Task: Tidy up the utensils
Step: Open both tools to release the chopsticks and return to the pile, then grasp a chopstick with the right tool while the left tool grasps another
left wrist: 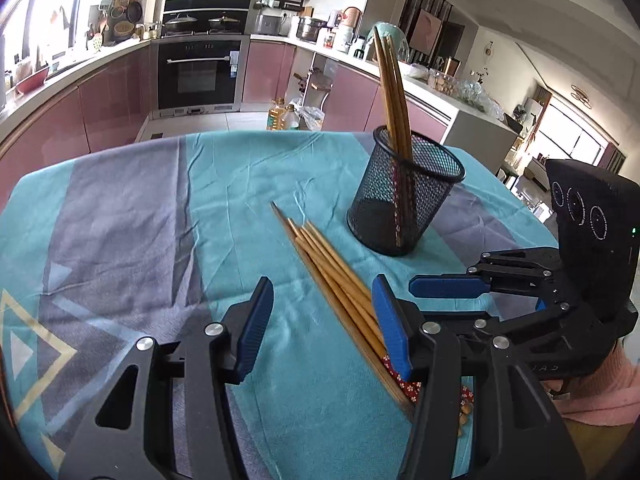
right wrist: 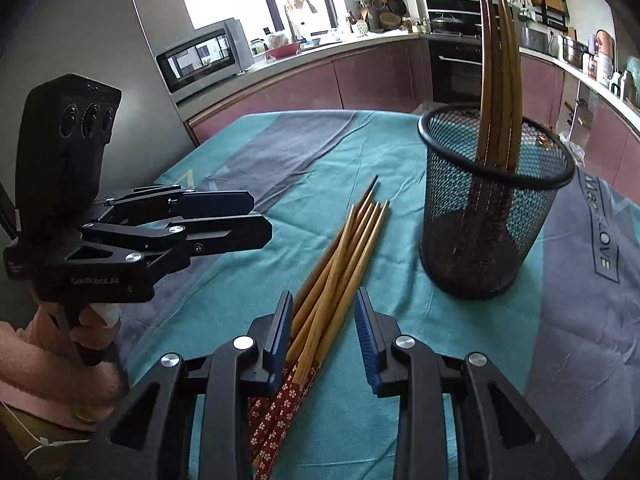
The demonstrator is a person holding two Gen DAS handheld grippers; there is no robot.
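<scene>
- We see our left gripper (left wrist: 322,320) w/ jaws apart, nothing pinched; the loose chopsticks (left wrist: 336,280) lie just by its right finger, not clamped.
- Our right gripper (right wrist: 324,336) has jaws part open, straddling the chopstick bundle; left pad is right beside the sticks, right pad is clear of them. No grip yet.
- Loose bundle lies flat on the teal/grey tablecloth (left wrist: 132,216), patterned red ends toward us, tips toward the mesh cup (left wrist: 404,196).
- Cup stands upright near the bundle's tips, w/ several chopsticks (left wrist: 390,92) leaning inside.
</scene>
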